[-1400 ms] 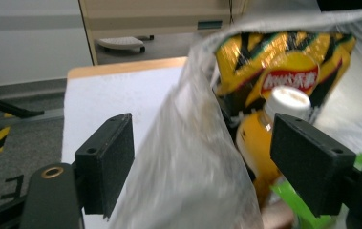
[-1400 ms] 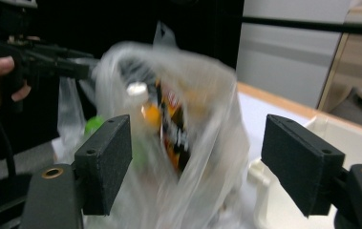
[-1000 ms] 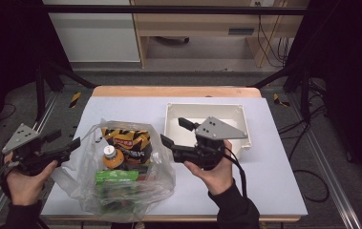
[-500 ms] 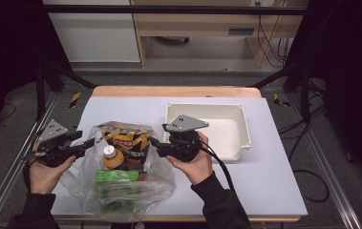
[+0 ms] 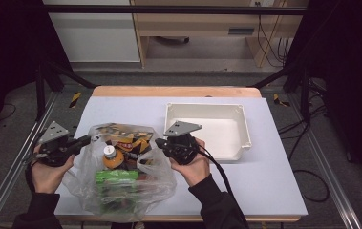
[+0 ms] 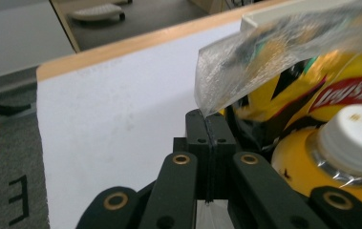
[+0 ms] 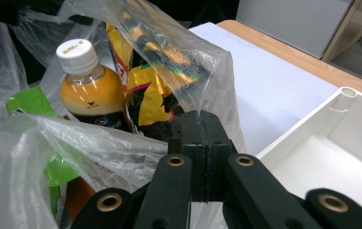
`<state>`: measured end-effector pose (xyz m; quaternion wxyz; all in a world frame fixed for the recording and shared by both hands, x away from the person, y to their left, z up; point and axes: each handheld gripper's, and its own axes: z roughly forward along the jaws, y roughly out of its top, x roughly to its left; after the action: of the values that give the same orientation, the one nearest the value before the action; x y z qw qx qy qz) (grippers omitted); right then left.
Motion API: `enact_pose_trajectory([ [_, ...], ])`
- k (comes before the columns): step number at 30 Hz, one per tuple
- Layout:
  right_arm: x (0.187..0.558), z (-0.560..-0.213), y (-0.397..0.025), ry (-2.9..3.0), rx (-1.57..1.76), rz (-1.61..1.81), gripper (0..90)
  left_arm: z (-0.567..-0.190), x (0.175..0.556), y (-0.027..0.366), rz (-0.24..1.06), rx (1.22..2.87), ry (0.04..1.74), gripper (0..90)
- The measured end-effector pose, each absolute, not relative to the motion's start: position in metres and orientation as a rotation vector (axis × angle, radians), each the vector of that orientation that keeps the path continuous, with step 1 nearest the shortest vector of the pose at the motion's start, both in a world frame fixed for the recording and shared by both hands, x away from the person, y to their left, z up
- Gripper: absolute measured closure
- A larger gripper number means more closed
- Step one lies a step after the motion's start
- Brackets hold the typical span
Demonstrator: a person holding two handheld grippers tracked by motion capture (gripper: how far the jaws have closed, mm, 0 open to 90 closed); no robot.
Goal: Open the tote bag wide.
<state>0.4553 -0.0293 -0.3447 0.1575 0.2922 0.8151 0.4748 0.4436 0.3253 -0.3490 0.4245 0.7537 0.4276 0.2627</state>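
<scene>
Little could be read. In the left gripper view, at the right edge of the frame, the yellow snack bag carried a red band with white letters, cut off and blurred by the clear plastic; the brand could not be made out. Just below it, the white bottle cap bore small orange marks too faint to read. At the lower left of that frame, a dark "E"-like marking stood on the grey floor.
</scene>
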Motion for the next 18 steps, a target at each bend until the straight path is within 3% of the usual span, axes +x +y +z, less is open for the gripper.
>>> enact_pose_trajectory([
  [9, 0.464, -0.344, -0.030, 2.139, 0.897, 1.427, 90.0, -0.337, 0.448, 0.325, 0.705, 1.768, 1.086, 90.0],
  [18, 0.479, -0.384, -0.007, 2.349, 0.934, 1.206, 90.0, -0.349, 0.466, 0.323, 0.677, 1.795, 1.180, 89.5],
])
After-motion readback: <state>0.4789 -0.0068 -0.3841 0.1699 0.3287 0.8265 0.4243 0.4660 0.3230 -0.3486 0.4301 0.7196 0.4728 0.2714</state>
